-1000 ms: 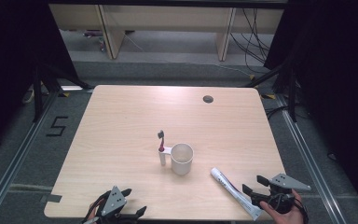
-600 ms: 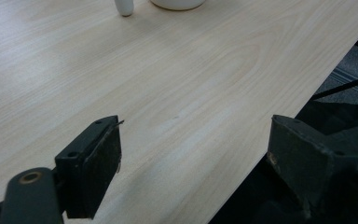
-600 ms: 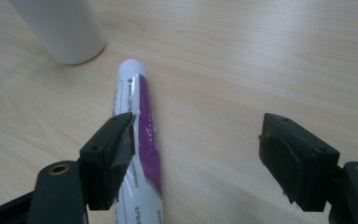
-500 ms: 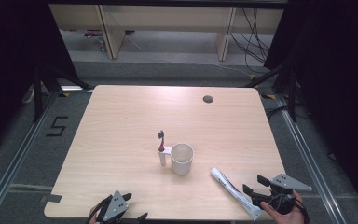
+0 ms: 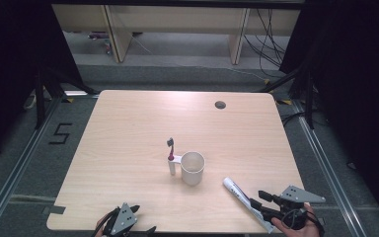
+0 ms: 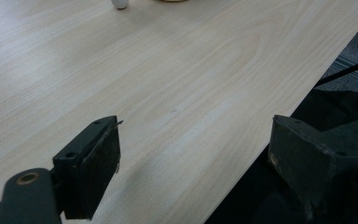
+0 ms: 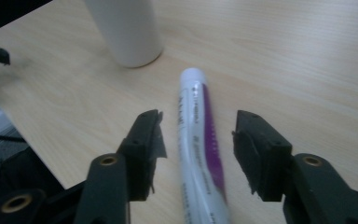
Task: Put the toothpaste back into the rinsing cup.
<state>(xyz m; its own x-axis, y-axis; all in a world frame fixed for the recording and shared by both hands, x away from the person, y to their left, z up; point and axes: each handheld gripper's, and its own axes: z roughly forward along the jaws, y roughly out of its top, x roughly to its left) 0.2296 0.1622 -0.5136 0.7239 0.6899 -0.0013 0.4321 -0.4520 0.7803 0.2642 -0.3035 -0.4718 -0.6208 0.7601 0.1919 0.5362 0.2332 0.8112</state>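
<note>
A white and purple toothpaste tube (image 5: 237, 190) (image 7: 198, 140) lies on the wooden table (image 5: 143, 128) near its front right corner. My right gripper (image 5: 256, 200) (image 7: 198, 135) straddles the tube's near half. Its jaws have just been closing, and a narrow gap still shows on each side of the tube. A white cup (image 5: 192, 168) (image 7: 126, 32) stands mid-table, with a toothbrush (image 5: 171, 148) upright in a small holder at its left. My left gripper (image 5: 140, 220) (image 6: 193, 158) rests open at the table's front left edge, with nothing between its jaws.
A dark round grommet hole (image 5: 220, 104) sits near the table's far right. In the left gripper view the table's front edge (image 6: 261, 140) runs between the two jaws. Dark floor, frame rails and cables surround the table.
The right gripper's jaws look slightly narrower around the tube. The left gripper sits a touch lower at the front edge than a second ago. Cup, toothbrush and tube have not moved.
</note>
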